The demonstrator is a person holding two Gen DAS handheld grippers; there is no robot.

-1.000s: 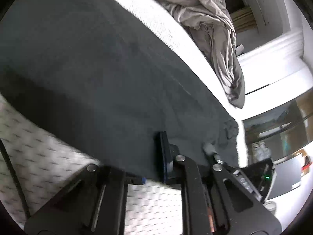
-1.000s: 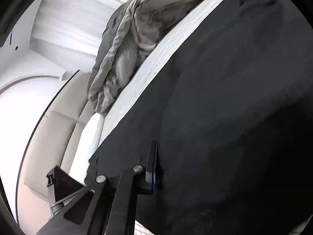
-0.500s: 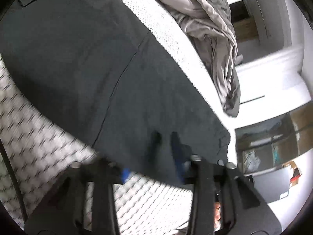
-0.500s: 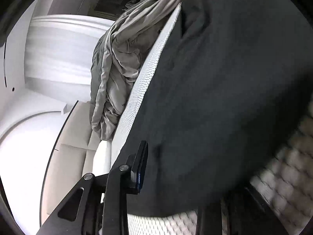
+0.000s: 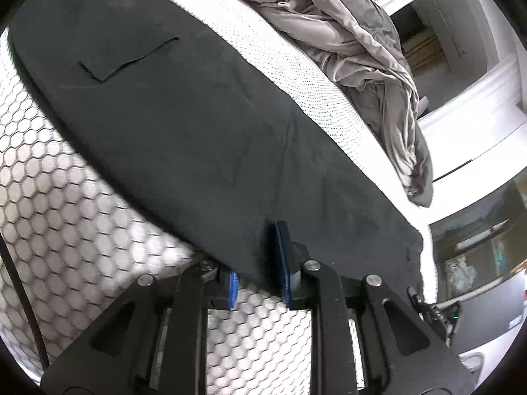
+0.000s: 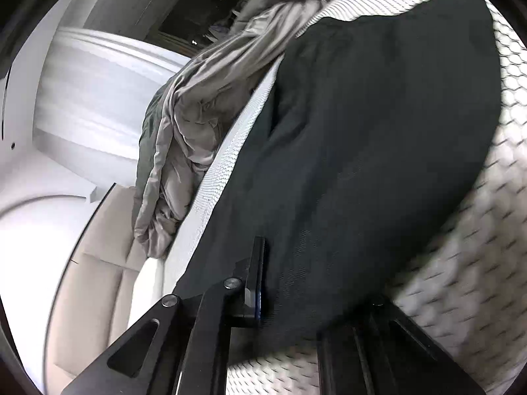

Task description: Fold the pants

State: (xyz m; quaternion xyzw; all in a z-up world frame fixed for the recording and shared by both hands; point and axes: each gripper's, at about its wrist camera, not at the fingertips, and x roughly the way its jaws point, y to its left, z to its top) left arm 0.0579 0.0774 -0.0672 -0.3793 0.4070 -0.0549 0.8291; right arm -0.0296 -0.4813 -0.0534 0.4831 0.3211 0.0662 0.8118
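While the dark pants [image 5: 184, 125] lay spread flat across the bed's white hexagon-quilted mattress cover [image 5: 59, 204], both tongs gripped the near edge of the garment. The left tongs [image 5: 260, 273] were closing, with the hem of the pants between the two blue-faced pads [image 5: 282, 256]; the fabric draped over the left pad and rested against the right one. A rectangular pocket flap [image 5: 128, 59] was visible on the far portion of the pants. The right tongs [image 6: 273, 283] were pressed together, pinching the pants [image 6: 378, 151] at their edge; only the left finger [image 6: 257, 273] showed clearly, the other being covered by cloth. A rumpled grey duvet [image 5: 362, 46] lay beyond the pants along the far side of the bed [image 6: 210, 177].
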